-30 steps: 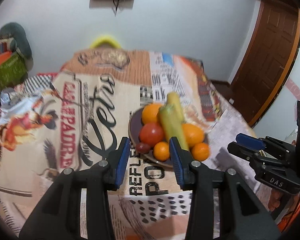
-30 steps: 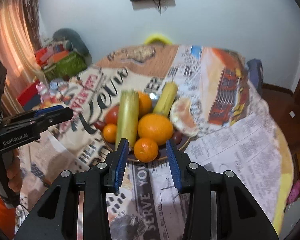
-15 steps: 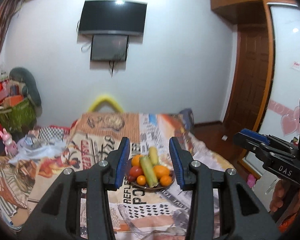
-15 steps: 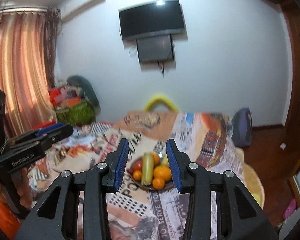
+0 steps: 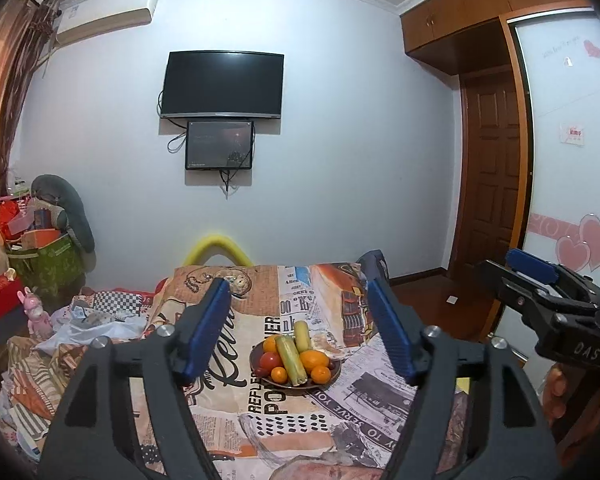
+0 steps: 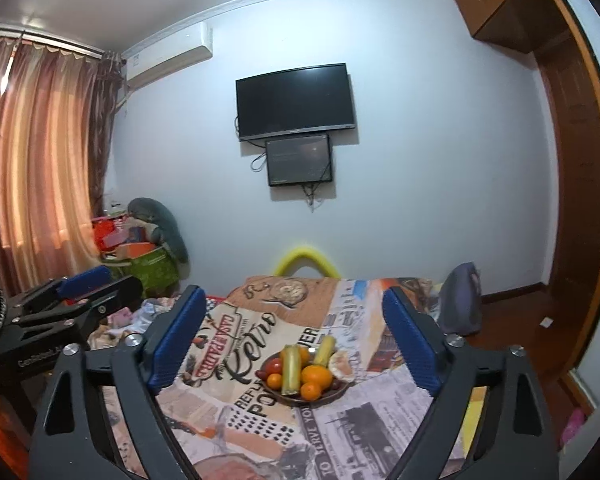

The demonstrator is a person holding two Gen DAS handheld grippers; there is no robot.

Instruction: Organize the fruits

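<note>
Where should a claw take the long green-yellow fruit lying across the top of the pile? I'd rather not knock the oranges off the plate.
Probably at the middle of the long green-yellow fruit, claw coming from above with its fingers across the fruit's width. It lies on top of the pile, its upper side bare, with oranges close against its flank on the plate.

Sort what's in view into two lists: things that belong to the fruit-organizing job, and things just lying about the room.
Belongs to the job:
- plate holding the fruit
- oranges
- tomato
- two yellow-green cobs
- left gripper, open, empty
- right gripper, open, empty

Just lying about:
- printed tablecloth
- wall TV
- pink toy rabbit
- green box
</note>
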